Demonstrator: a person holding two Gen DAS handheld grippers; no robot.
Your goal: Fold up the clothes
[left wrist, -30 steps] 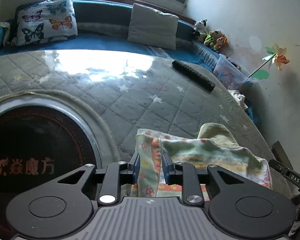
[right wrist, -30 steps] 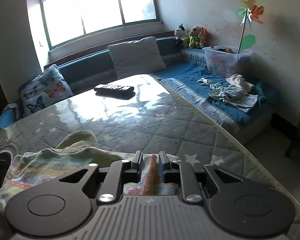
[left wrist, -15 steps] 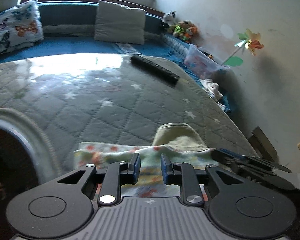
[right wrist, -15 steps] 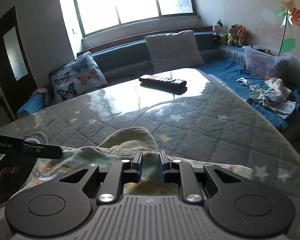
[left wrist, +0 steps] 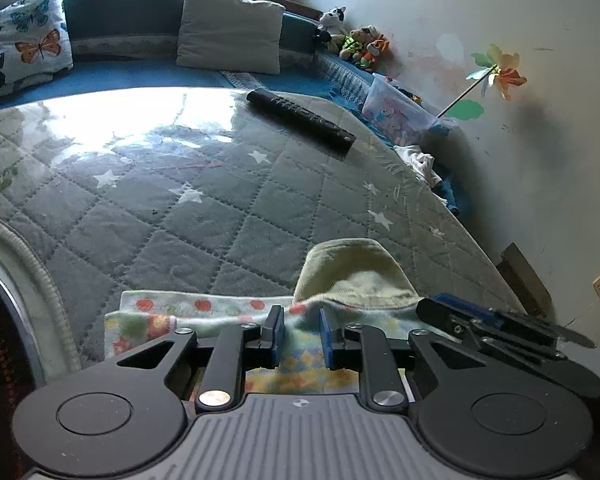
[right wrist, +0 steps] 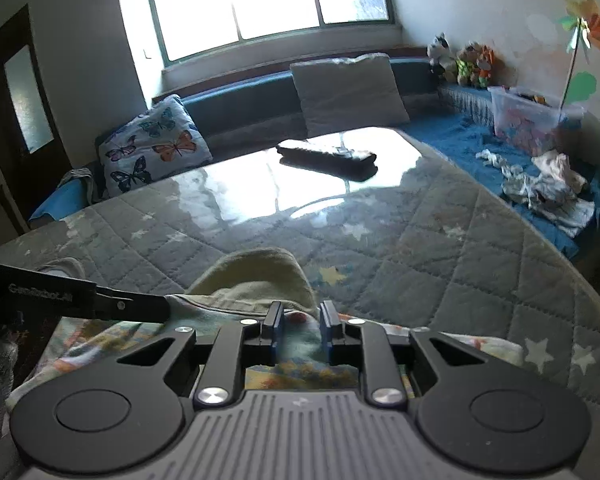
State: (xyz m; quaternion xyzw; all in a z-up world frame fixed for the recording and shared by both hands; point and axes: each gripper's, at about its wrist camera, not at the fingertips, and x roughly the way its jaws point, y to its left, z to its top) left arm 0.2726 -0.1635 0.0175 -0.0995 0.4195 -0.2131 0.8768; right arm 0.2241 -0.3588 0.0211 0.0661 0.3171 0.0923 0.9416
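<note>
A flower-printed garment with a pale yellow-green hood lies bunched on the grey quilted table cover. My left gripper is shut on a fold of its near edge. The cloth ridges up between the blue pads. The right gripper's finger shows close by on the right. In the right wrist view my right gripper grips the same garment just below the hood. Its jaws are opening, with cloth still between them. The left gripper's finger reaches in from the left.
A black remote control lies at the table's far side. A blue sofa holds a butterfly cushion, a grey cushion, a plastic box and loose clothes. A dark round mat with a grey rim lies at the left.
Both grippers have carried the garment's edge across the table and come close side by side. The garment is bunched narrower than before. Over the last half second little has moved.
</note>
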